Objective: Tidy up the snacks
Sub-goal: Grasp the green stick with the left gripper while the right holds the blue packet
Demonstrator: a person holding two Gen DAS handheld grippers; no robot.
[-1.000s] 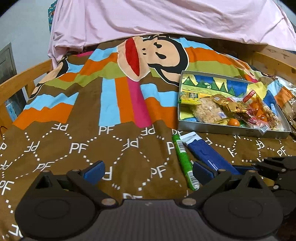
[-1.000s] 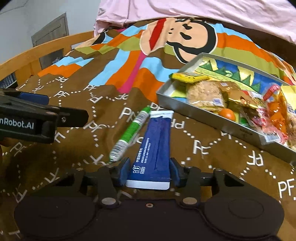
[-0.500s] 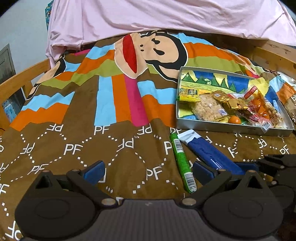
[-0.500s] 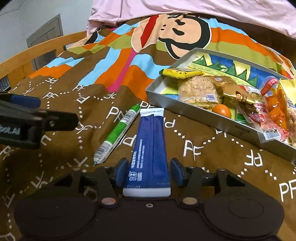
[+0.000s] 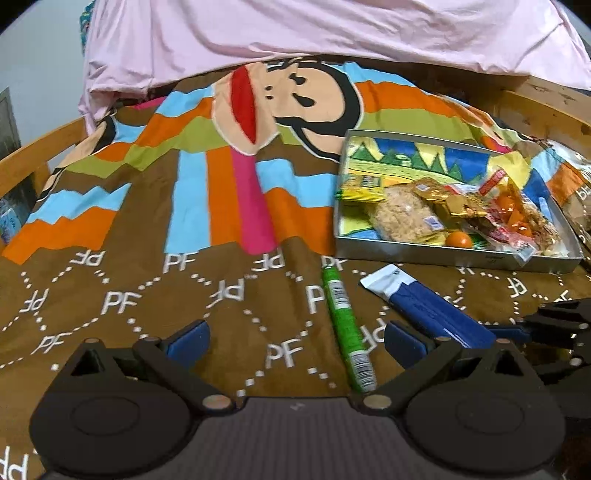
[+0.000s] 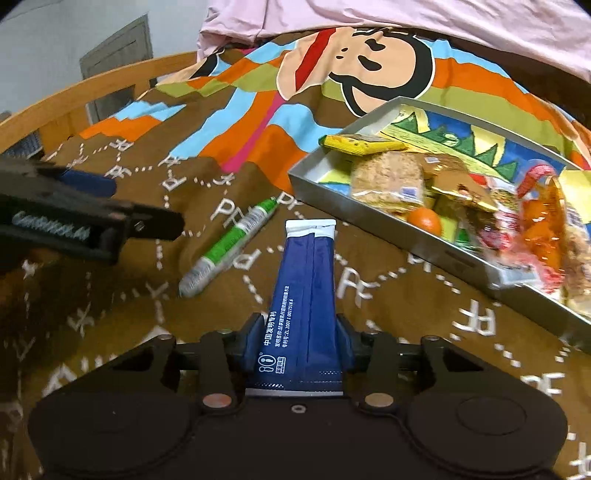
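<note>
The right gripper is closing its jaws on the near end of a dark blue packet, whose sides sit against both blue pads. The packet points away from the gripper, its white sealed end toward a metal tray. The tray lies to the far right on a brown patterned blanket and holds a heap of wrapped snacks, a small orange among them. A green stick packet lies on the blanket just left of the blue one, not touching it. The left gripper hovers over the blanket with its jaws spread wide and nothing between them. A pink sheet covers the far end.
</note>
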